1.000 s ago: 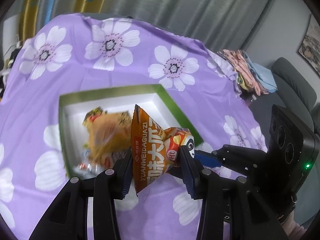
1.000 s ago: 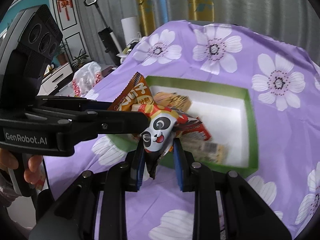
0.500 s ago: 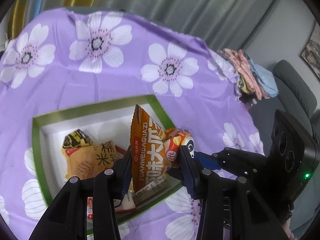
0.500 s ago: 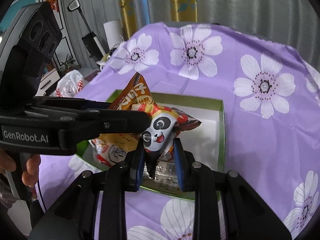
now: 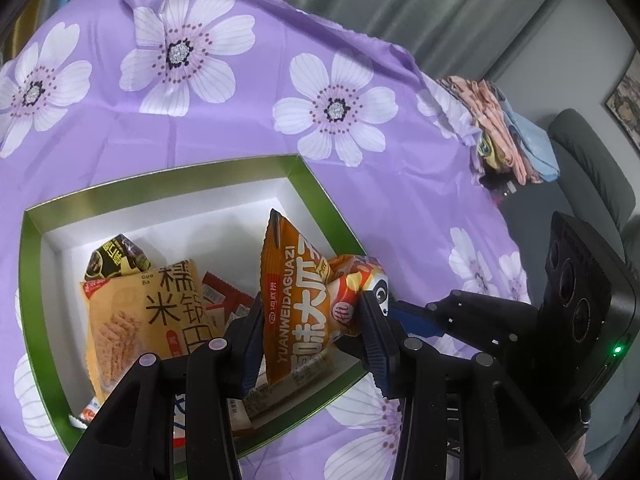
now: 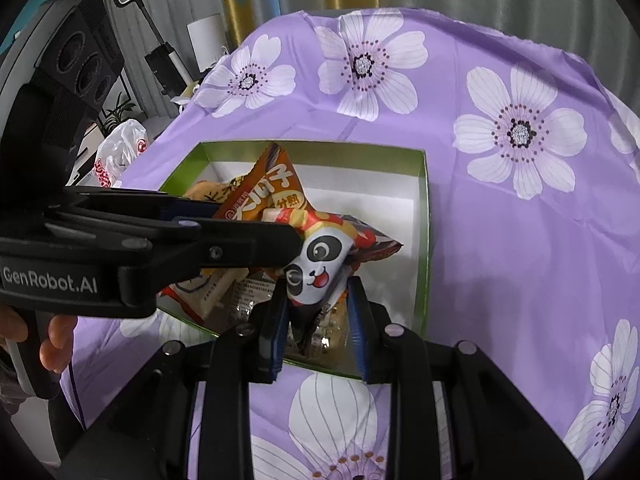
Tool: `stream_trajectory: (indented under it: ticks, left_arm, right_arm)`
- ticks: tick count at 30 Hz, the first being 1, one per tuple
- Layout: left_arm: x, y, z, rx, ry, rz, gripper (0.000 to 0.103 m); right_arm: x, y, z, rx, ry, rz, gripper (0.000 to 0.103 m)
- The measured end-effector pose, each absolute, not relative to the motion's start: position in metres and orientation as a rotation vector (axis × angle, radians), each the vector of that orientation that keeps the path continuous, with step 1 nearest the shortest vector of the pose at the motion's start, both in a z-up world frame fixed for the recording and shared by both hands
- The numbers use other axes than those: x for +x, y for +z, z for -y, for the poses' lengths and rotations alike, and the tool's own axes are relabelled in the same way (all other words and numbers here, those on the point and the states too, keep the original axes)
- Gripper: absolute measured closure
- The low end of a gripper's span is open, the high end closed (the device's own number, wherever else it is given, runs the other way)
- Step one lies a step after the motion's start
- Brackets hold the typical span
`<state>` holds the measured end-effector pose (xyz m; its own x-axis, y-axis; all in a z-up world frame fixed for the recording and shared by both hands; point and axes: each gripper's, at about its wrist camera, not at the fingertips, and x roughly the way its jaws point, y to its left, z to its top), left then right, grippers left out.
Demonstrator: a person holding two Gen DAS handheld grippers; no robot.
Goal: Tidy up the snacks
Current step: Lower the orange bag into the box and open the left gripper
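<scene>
The left gripper (image 5: 312, 336) squeezes an orange seed bag (image 5: 294, 304) between its two fingers, jaws closed tight on it. The right gripper (image 6: 316, 320) pinches a panda snack bag (image 6: 320, 268) the same way. Both bags hang over the near right part of the green box (image 5: 32, 280), touching each other. More snacks lie inside, like a yellow rice cracker bag (image 5: 140, 320). The box sits on a purple flower cloth (image 5: 240, 120).

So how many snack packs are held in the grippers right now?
2. An orange seed packet in the left gripper, and a panda packet in the right gripper, both over the green box. More packets lie inside.
</scene>
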<state>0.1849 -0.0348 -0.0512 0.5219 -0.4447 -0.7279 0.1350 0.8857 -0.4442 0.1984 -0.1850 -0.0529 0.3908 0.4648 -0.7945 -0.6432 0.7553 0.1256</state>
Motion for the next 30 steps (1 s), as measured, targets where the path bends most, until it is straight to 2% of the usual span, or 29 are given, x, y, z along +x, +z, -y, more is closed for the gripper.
stream_trajectory:
  ticks: [30]
  left_arm:
    - [0.1903,-0.0607,0.039,-0.325,-0.336,-0.997,0.06]
  right_arm:
    - [0.204,-0.0604,0.1817,-0.22,0.694,-0.989,0.072]
